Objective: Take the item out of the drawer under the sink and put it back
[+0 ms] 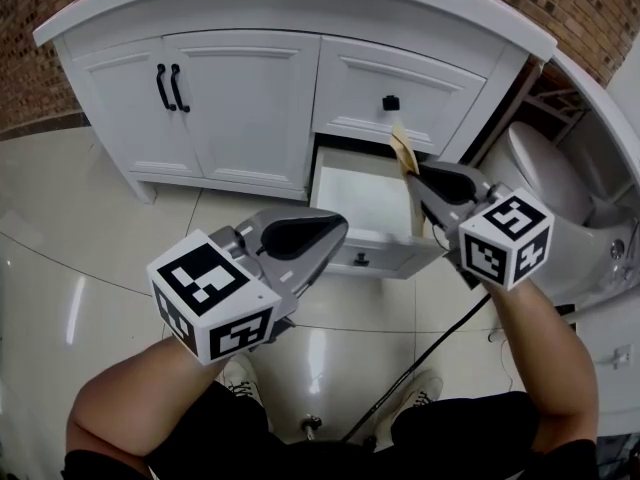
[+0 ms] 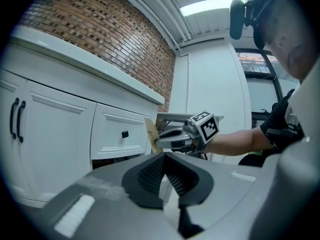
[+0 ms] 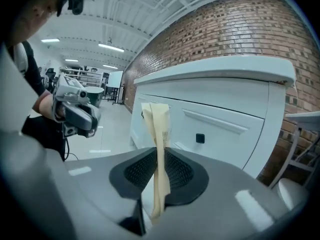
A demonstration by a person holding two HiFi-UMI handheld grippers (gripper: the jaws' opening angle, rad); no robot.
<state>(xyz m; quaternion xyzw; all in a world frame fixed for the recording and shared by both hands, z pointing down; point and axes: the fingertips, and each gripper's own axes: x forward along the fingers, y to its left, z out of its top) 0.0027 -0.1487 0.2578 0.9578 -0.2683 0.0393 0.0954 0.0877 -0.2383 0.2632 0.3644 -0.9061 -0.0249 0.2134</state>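
Head view: the lower drawer (image 1: 362,208) of the white vanity (image 1: 240,108) is pulled out. The right claw (image 1: 412,174) holds a tan packet (image 1: 402,151) over the drawer's right rear corner, and the left claw (image 1: 338,228) is in front of the drawer. Left gripper view: the left claw's jaws are together with nothing between them. Right gripper view: the right claw is clamped on the packet, which stands upright between the pads.

White toilet (image 1: 545,163) at far right, brick wall (image 1: 570,8) behind. Glossy tile floor (image 1: 60,228) with a black cable (image 1: 420,366) across it. Two cabinet doors (image 1: 245,108) closed, black handles (image 1: 160,86) side by side.
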